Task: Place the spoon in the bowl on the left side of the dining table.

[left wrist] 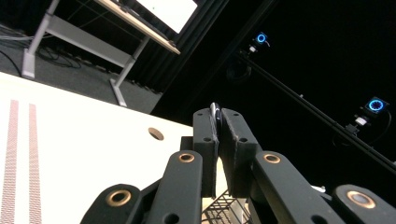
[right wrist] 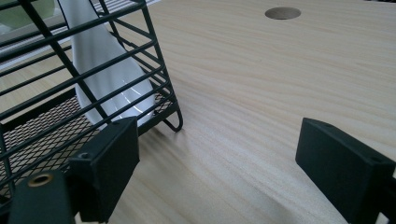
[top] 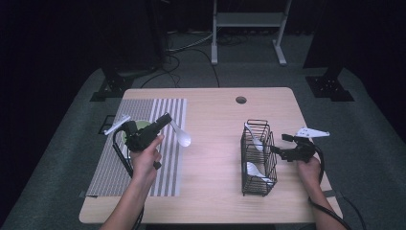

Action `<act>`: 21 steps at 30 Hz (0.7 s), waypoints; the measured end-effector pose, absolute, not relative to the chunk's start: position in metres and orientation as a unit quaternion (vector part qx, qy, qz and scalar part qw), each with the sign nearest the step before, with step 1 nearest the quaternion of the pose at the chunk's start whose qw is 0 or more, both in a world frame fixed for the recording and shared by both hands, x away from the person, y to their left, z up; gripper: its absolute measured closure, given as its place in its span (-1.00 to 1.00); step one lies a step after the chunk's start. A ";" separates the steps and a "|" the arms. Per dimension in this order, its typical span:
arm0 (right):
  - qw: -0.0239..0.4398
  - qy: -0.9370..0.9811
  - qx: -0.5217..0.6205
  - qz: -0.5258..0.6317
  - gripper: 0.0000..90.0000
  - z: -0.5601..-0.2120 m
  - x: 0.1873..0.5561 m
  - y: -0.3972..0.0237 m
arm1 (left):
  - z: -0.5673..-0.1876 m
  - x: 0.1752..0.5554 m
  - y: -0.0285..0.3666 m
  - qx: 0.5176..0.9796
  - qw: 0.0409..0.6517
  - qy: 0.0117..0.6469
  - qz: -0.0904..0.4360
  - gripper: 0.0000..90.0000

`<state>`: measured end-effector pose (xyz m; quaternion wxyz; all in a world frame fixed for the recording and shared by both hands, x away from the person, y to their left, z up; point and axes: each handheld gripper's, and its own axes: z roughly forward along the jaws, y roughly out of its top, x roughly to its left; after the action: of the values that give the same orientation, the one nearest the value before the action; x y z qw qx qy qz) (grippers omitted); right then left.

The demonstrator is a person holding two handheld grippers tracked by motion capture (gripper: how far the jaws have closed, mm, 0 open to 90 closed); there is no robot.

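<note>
My left gripper point(top: 165, 120) hovers over the striped placemat point(top: 165, 108), shut on the handle of a white spoon point(top: 183, 138) whose bowl hangs to its right. In the left gripper view the jaws point(left wrist: 218, 116) are pressed together on the thin spoon handle point(left wrist: 214, 111). A black wire basket point(top: 257, 158) stands on the table's right half with two white spoons point(top: 253, 140) inside. My right gripper point(top: 280, 143) rests open just right of the basket. Its view shows the open gripper point(right wrist: 224, 154) with bare table between the pads, and the basket corner point(right wrist: 161, 70) with a spoon point(right wrist: 105, 60) at the left.
A green bowl point(top: 141, 125) sits on the placemat, partly hidden behind the left gripper. A round cable hole point(top: 241, 100) lies near the table's far edge. Bare wood stretches between the placemat and the basket. Black stands and cables are on the floor beyond.
</note>
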<state>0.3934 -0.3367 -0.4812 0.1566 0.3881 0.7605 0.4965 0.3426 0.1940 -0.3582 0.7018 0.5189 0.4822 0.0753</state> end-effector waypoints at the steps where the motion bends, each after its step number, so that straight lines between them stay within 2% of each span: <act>1: 0.157 0.760 0.388 0.496 -0.73 -0.481 0.393 -0.337 | -0.358 0.343 0.194 0.519 0.702 0.482 0.075 0.89; 21: 0.157 0.762 0.389 0.494 -0.73 -0.481 0.394 -0.336 | -0.357 0.347 0.215 0.506 0.696 0.501 0.097 0.89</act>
<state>0.3936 -0.3362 -0.4811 0.1573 0.3892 0.7616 0.4937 0.3471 0.2147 -0.3569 0.6961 0.5056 0.5005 0.0969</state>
